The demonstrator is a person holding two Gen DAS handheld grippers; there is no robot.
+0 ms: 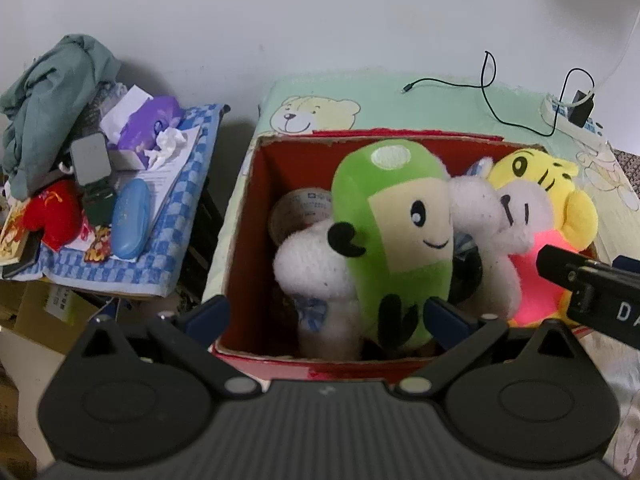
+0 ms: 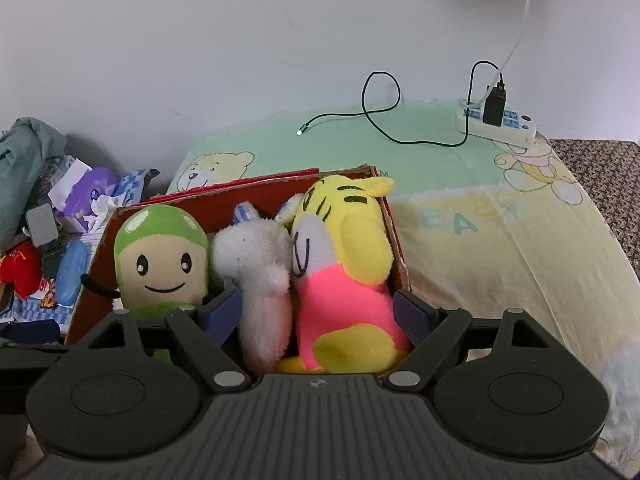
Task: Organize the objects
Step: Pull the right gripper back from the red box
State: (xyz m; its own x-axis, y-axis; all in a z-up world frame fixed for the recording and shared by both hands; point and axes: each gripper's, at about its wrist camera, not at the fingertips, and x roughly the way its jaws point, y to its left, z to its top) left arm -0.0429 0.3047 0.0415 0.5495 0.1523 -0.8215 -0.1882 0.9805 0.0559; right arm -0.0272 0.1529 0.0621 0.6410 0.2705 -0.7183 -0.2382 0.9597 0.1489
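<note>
- Plush is what you are handling: light, soft, squashy, not fragile, though the fuzzy pile is likely sliding under a weak pinch.
- You are looking at the green plush [image 1: 394,236], the white plush [image 2: 260,276] and the yellow tiger plush [image 2: 344,264] packed upright in the red cardboard box [image 1: 256,240] on the bed [image 2: 500,240].
- Your right gripper [image 2: 320,312] is standing wide around the tiger's pink belly, pressing nothing.
- Your left gripper [image 1: 326,312] is gaping too, straddling the green plush's base.
- You are better off pinching the firm torso, not an ear.

Fuzzy cloth plush toys [image 1: 394,236] fill a rough cardboard box [image 1: 240,216]; matt plastic claw [image 2: 318,314].
</note>
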